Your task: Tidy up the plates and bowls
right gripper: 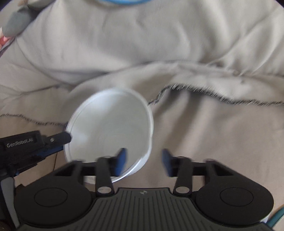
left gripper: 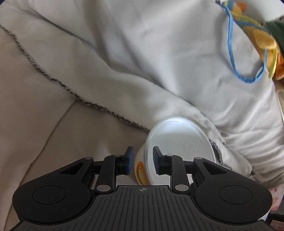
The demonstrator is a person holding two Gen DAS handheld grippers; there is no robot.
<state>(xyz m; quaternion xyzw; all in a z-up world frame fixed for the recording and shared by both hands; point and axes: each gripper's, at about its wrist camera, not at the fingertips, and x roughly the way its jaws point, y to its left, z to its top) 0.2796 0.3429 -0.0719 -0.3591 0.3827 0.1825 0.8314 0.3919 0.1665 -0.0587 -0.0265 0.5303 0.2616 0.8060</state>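
Observation:
A white bowl point(left gripper: 179, 144) with an orange and green print on its outer wall lies on a beige bed cover point(left gripper: 44, 115). My left gripper point(left gripper: 142, 163) is open, with the bowl's near rim between its two blue pads; the frames do not show whether the pads touch it. In the right wrist view the same bowl point(right gripper: 110, 128) sits left of centre, with the left gripper's finger point(right gripper: 58, 138) at its left rim. My right gripper point(right gripper: 144, 161) is open and empty. Its left pad overlaps the bowl's near right edge. This view is blurred.
A rumpled pale blanket point(left gripper: 142, 53) with a dark fuzzy hem lies behind the bowl. A plush toy point(left gripper: 262, 39) with blue and yellow cords sits at the top right. A blue-rimmed object point(right gripper: 124, 1) shows at the top edge of the right wrist view.

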